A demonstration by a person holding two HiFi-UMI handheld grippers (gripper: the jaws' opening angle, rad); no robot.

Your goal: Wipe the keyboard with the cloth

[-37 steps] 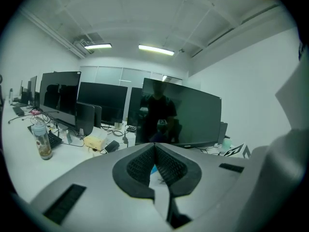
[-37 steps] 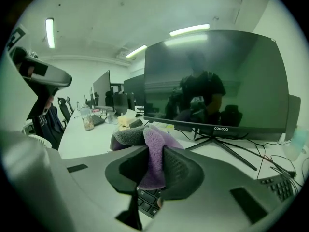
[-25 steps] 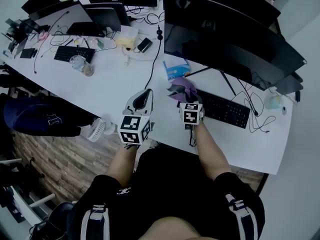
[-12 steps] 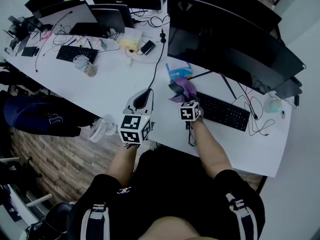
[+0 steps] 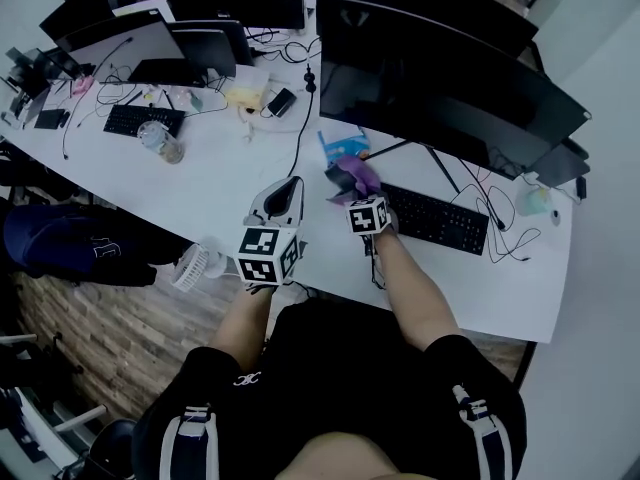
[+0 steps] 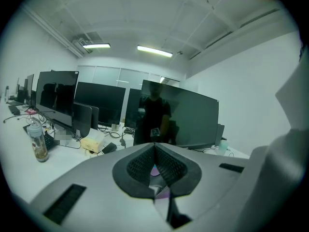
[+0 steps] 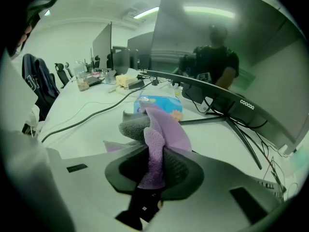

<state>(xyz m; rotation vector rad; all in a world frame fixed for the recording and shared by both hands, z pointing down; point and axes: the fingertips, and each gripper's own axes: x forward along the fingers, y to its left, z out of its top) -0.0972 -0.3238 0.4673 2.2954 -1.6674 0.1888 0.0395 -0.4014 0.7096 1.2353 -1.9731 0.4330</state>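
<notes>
A black keyboard (image 5: 436, 220) lies on the white desk (image 5: 215, 173) under a large dark monitor (image 5: 440, 73). My right gripper (image 5: 352, 188) sits just left of the keyboard's left end, shut on a purple and grey cloth (image 5: 350, 176). In the right gripper view the cloth (image 7: 155, 138) bunches up between the jaws of that gripper (image 7: 153, 166). My left gripper (image 5: 282, 199) hovers near the desk's front edge, left of the right one. The left gripper view shows its pads (image 6: 140, 164) pressed together, with nothing held by the gripper (image 6: 155, 164).
A blue packet (image 5: 340, 146) lies behind the cloth. The monitor's stand legs (image 7: 217, 121) and a black cable (image 5: 305, 118) cross the desk nearby. Further left stand a second keyboard (image 5: 131, 120), a bottle (image 5: 160, 140) and more monitors. A small fan (image 5: 196, 264) hangs at the desk's front edge.
My right gripper has moved a little up and left with the cloth, away from the keyboard's left end. The left gripper has stayed in place.
</notes>
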